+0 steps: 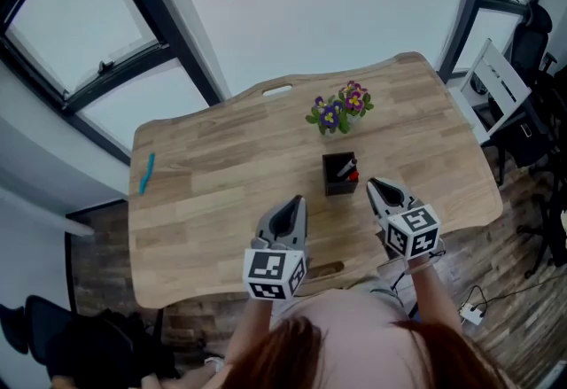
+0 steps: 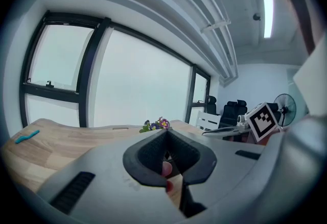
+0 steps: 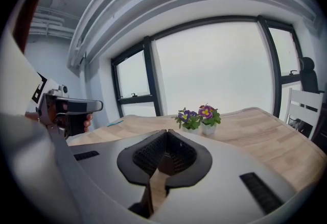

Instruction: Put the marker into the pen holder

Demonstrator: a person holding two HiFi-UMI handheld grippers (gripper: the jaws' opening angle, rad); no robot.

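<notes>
While abreast, left gripper (image 1: 298, 201) and right gripper (image 1: 372, 183), jaws together.

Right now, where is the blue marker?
In the head view, the blue marker lies near the table's left edge, far from the pen holder at centre.

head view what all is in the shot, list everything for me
table: 1, light wood, centre
flower pot: 1, purple and yellow blooms, far middle of the table
pen holder: 1, black, something red inside, just nearer than the flowers
marker: 1, blue, lying at the table's left edge
white chair: 1, right of the table
black office chair: 1, far right
left gripper: 1, grey, jaws together, over the near table edge
right gripper: 1, grey, jaws together, right of the pen holder
</notes>
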